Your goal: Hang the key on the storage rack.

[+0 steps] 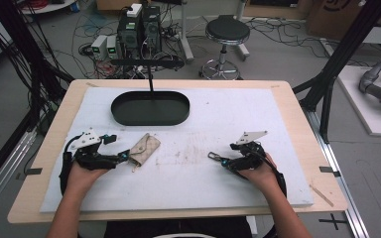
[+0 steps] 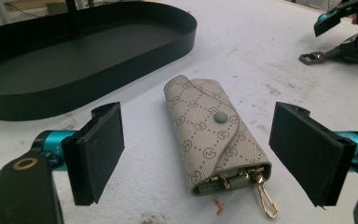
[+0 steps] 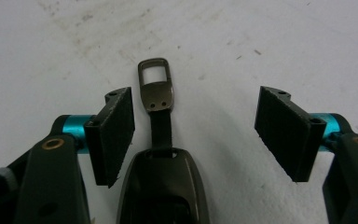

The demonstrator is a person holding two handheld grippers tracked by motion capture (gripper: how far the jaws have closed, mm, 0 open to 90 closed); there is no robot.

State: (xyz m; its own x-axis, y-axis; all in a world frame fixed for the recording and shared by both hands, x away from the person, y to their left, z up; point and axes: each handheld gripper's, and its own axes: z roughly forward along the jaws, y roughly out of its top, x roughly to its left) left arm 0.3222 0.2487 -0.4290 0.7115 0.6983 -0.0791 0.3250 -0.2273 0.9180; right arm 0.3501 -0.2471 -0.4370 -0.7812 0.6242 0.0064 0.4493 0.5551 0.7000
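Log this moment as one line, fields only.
left tool: open, astride beige key pouch | right tool: open, over dark key fob | black tray: empty | nothing gripped

One camera hangs above the person's edge of the table (image 1: pixel 297 124), looking forward and down across the whole white mat to the floor beyond. Another rides low on the left gripper (image 1: pixel 121 157), close over the mat, facing the beige key pouch (image 2: pixel 214 135) and black tray (image 2: pixel 74 60); both also appear from above. The third sits on the right gripper (image 3: pixel 193 128), very near the mat, aimed along the dark key fob (image 3: pixel 161 154).
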